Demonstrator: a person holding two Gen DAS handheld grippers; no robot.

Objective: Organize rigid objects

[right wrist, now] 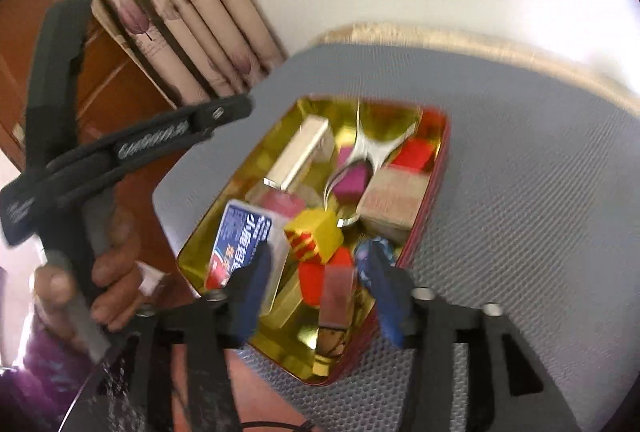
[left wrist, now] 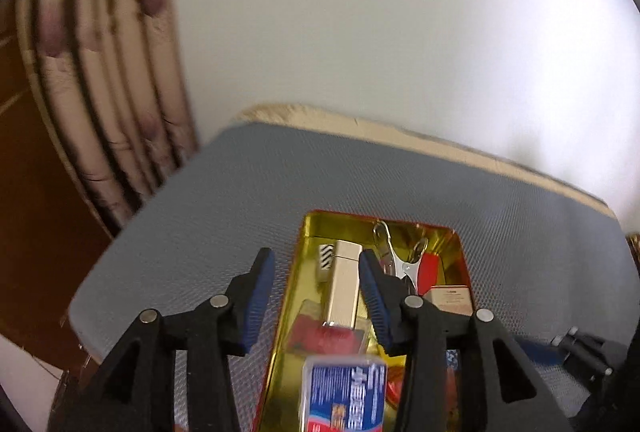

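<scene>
Under the tongs, the tin (right wrist: 430, 168) is glossy metal, golden inside. The clip (right wrist: 370, 148) in it is shiny steel. The mat (left wrist: 224, 200) around it is matt grey with a rough woven texture. The pads (left wrist: 260, 296) look like ribbed blue rubber.

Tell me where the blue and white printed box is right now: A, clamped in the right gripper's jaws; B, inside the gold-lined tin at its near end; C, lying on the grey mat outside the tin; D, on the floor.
B: the blue and white box sits inside the gold-lined tin at its near end among the blocks, clear of both grippers' jaws.
</scene>
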